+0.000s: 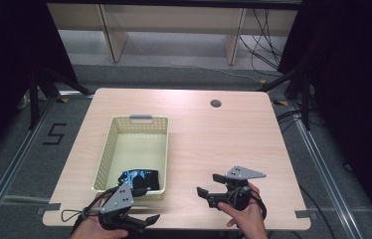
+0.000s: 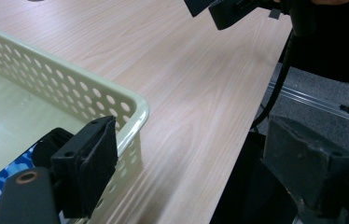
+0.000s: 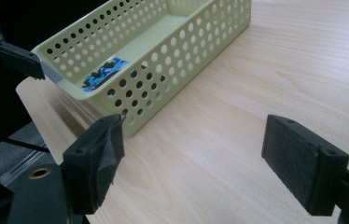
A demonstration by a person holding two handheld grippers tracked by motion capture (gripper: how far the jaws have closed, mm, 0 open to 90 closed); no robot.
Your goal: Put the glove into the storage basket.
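Left gripper (image 1: 146,219) is held low at the table's near edge, by the basket (image 1: 105,149), jaws wide and empty. Right gripper (image 1: 210,186) sits level over the near right tabletop, pointing left, jaws wide and empty.

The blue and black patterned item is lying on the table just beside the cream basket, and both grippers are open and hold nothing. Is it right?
Not quite. The blue and black patterned item lies inside the cream basket, at its near end, as the high view shows. The left gripper and right gripper are open and empty.

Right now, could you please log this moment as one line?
left claw: open, empty | right claw: open, empty | blue pouch: inside basket, near end | table
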